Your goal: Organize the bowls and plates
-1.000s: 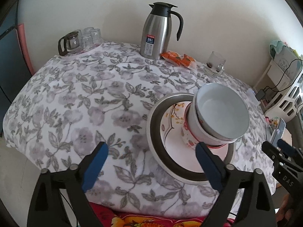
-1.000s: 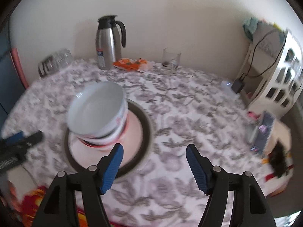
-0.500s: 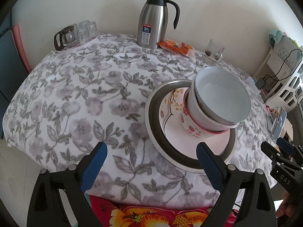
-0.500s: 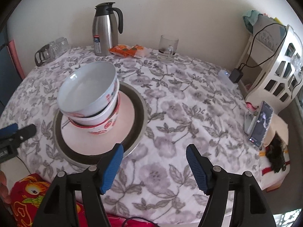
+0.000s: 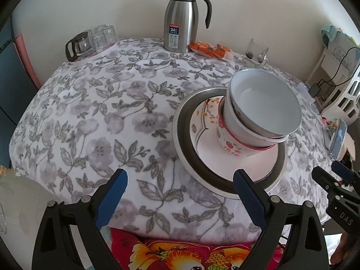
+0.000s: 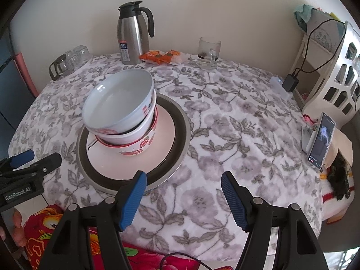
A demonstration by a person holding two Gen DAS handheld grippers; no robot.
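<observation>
Nearby, thermos [image 6: 132, 38], glass mug [image 6: 208, 51], snack packets [image 6: 163, 57] behind stacked bowls [image 6: 121, 112].

Along the far edge of the floral tablecloth [image 6: 225, 121] we saw the steel thermos jug [image 6: 133, 38], with orange snack packets [image 6: 160, 56] and a glass mug [image 6: 208, 52] to its right and a tray of glassware [image 5: 92, 42] to its left.

Tilted bowls [image 6: 121, 103] on stacked plates [image 6: 164, 132]
</observation>
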